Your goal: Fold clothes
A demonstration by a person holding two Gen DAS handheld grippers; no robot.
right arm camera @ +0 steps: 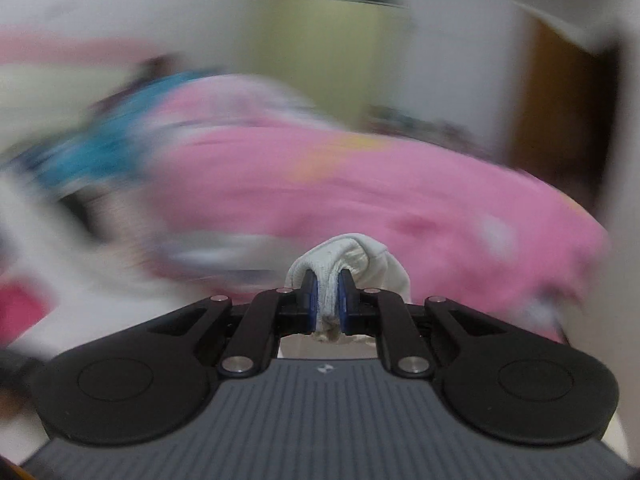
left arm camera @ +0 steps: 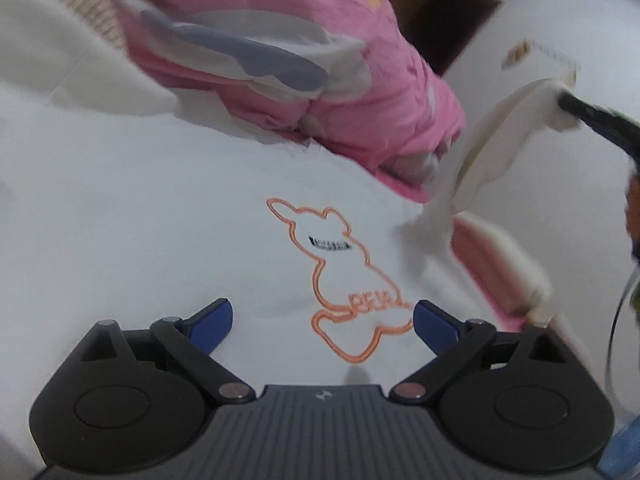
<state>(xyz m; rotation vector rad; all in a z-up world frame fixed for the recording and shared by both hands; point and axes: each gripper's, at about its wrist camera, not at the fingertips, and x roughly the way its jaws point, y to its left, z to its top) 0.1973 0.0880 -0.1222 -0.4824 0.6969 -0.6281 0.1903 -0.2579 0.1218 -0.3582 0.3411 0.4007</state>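
A white shirt with an orange animal outline lies spread out below my left gripper. The left jaws stand wide open just above the cloth, one to each side of the print, with nothing held. In the left wrist view my right gripper comes in from the right and lifts a white sleeve or corner of the shirt off the surface. In the blurred right wrist view my right gripper is shut on a bunch of that white cloth, which bulges above the pads.
A pink garment or blanket with white and blue-grey patches is heaped behind the shirt; it fills the middle of the right wrist view as the pink heap. Pink-and-white cloth lies at the shirt's right edge. A dark doorway is beyond.
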